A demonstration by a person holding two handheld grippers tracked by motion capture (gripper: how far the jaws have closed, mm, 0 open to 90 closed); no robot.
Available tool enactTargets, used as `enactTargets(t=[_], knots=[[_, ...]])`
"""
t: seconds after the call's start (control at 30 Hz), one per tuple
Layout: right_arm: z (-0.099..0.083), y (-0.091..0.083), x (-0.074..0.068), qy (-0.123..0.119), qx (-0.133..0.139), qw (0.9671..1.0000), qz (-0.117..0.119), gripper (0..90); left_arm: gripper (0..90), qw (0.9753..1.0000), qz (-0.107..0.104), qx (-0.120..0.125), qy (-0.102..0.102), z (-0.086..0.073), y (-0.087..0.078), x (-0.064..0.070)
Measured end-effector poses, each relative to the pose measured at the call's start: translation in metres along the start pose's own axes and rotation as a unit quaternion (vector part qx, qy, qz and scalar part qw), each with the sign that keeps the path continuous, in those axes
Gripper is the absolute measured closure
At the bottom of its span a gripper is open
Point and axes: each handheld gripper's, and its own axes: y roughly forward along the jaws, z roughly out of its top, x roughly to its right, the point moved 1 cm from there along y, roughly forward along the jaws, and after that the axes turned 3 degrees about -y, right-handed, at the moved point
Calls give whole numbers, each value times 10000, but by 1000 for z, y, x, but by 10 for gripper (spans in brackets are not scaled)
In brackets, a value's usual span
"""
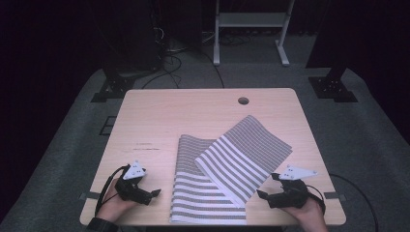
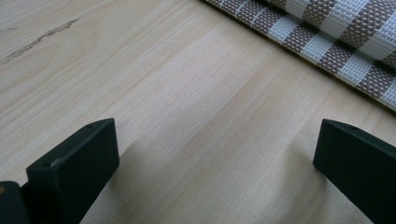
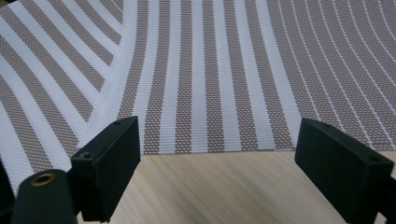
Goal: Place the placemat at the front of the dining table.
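While both grippers sat low on the table (image 1: 154,111), nothing was held: left gripper (image 1: 153,193) had its jaws spread wide over bare wood, just beside the striped mat (image 1: 227,164); right gripper (image 1: 261,194) was also released, jaws wide, facing the mat's near edge. Mat lay centre-right, part folded over itself at an angle. Likely risk: thin, flat edge, so jaws could close on wood and miss it, or drag the mat and skew the fold.
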Motion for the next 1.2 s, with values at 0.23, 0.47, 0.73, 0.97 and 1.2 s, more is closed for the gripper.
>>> enactTargets(t=[0.23,0.47,0.73,0.97,1.2], knots=[[5,3,-10,-114,78,9998,137,247,0,10000,-1,-3,-1,0,0,0],[9,8,-18,-155,107,9995,252,262,0,10000,8,2,-12,0,0,0],[14,21,-35,-347,-10,9985,432,317,0,10000,7,1,-12,0,0,0],[17,33,-49,-465,-160,9971,578,353,0,10000,8,2,-13,0,0,0],[15,44,-57,-638,-406,9953,598,366,0,10000,7,1,-13,0,0,0]])
